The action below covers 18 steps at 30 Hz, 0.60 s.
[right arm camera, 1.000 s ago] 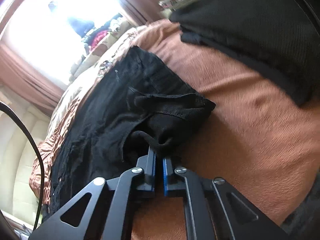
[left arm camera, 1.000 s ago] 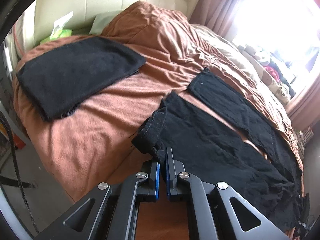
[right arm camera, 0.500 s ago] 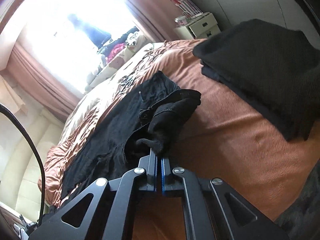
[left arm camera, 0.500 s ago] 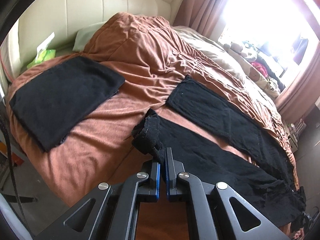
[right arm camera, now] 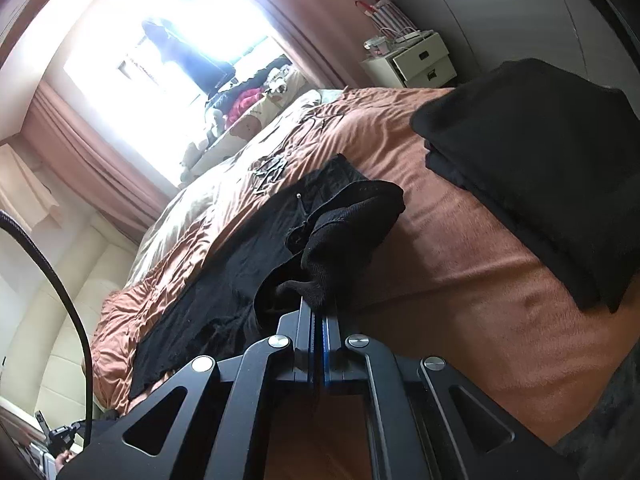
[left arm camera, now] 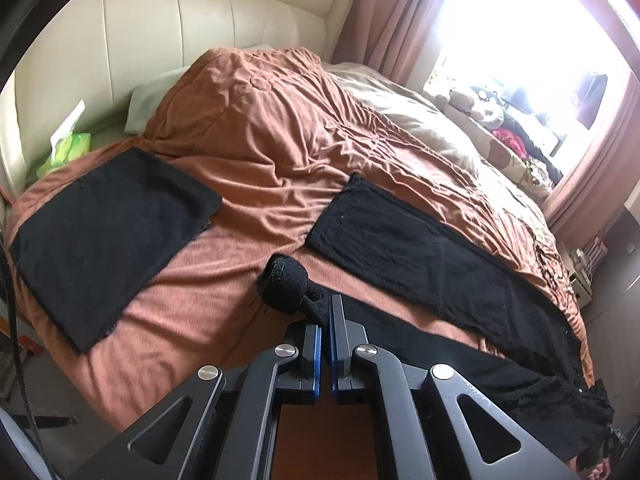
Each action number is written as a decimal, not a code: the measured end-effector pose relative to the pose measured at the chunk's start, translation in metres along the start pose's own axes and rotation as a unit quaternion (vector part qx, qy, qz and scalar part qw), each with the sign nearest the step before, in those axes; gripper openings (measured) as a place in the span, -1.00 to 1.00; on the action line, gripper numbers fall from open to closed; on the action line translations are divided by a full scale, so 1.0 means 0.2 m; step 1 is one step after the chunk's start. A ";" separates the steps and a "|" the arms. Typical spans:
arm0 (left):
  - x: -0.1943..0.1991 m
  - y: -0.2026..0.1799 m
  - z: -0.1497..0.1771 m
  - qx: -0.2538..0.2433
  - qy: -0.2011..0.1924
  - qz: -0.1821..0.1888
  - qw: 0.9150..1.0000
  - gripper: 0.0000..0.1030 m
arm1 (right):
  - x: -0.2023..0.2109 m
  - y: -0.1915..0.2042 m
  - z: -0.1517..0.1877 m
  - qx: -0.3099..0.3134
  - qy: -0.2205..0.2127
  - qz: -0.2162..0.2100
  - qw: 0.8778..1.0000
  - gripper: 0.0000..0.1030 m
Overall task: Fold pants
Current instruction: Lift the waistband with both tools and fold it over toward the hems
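The black pants lie stretched across the rust-brown bedspread, one leg flat with its cuff toward the cream headboard, the nearer leg running back under the left gripper, whose jaws are pressed together on that leg's bunched cuff. The right gripper pinches a gathered fold of the pants' waist end, raised off the bedspread. Separate folded black garments lie apart: one at the near left, a stack at the right.
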<state>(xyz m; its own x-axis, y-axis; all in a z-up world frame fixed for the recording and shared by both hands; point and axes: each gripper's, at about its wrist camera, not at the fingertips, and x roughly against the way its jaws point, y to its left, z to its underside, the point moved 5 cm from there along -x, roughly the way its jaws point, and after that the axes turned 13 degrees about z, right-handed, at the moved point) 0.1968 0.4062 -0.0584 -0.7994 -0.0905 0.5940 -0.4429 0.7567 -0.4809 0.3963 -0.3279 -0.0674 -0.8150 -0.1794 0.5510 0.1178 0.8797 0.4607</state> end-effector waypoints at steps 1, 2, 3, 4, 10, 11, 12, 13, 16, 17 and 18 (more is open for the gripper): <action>-0.01 0.00 -0.02 0.000 -0.001 0.000 1.000 -0.95 | 0.00 0.01 -0.02 0.001 -0.001 0.002 1.000 -1.00; -0.02 0.00 -0.04 0.001 -0.002 -0.001 1.000 -0.95 | -0.01 0.01 -0.03 0.001 -0.002 0.002 1.000 -1.00; -0.03 0.00 -0.06 0.001 -0.005 -0.003 1.000 -0.95 | -0.01 0.02 -0.04 0.000 -0.002 0.002 1.000 -1.00; -0.05 0.00 -0.09 0.002 -0.007 -0.003 1.000 -0.95 | -0.01 0.03 -0.06 0.001 -0.004 0.001 1.000 -1.00; -0.13 -0.05 -0.24 -0.001 -0.016 0.000 1.000 -0.95 | -0.07 0.11 -0.16 0.011 -0.012 0.008 1.000 -1.00; -0.15 -0.06 -0.27 -0.004 -0.017 -0.001 1.000 -0.95 | -0.08 0.12 -0.18 0.011 -0.013 0.009 1.000 -1.00; -0.17 -0.08 -0.29 -0.006 -0.018 -0.002 1.000 -0.95 | -0.09 0.13 -0.19 0.010 -0.013 0.009 1.000 -1.00; -0.18 -0.09 -0.31 -0.008 -0.018 -0.001 1.000 -0.95 | -0.11 0.15 -0.20 0.009 -0.014 0.010 1.000 -1.00; -0.24 -0.12 -0.39 -0.014 -0.019 0.000 1.000 -0.95 | -0.14 0.21 -0.24 0.010 -0.020 0.014 1.000 -1.00; -0.26 -0.14 -0.42 -0.017 -0.020 -0.001 1.000 -0.95 | -0.16 0.23 -0.26 0.008 -0.021 0.015 1.000 -1.00; -0.28 -0.15 -0.45 -0.020 -0.020 -0.002 1.000 -0.95 | -0.17 0.24 -0.27 0.008 -0.022 0.016 1.000 -1.00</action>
<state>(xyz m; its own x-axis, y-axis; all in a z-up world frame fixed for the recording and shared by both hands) 0.2914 0.4464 -0.0198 -0.8139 -0.1189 0.5686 -0.4301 0.7813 -0.4523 0.4595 -0.3041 -0.0270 -0.8352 -0.1323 0.5337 0.1349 0.8916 0.4322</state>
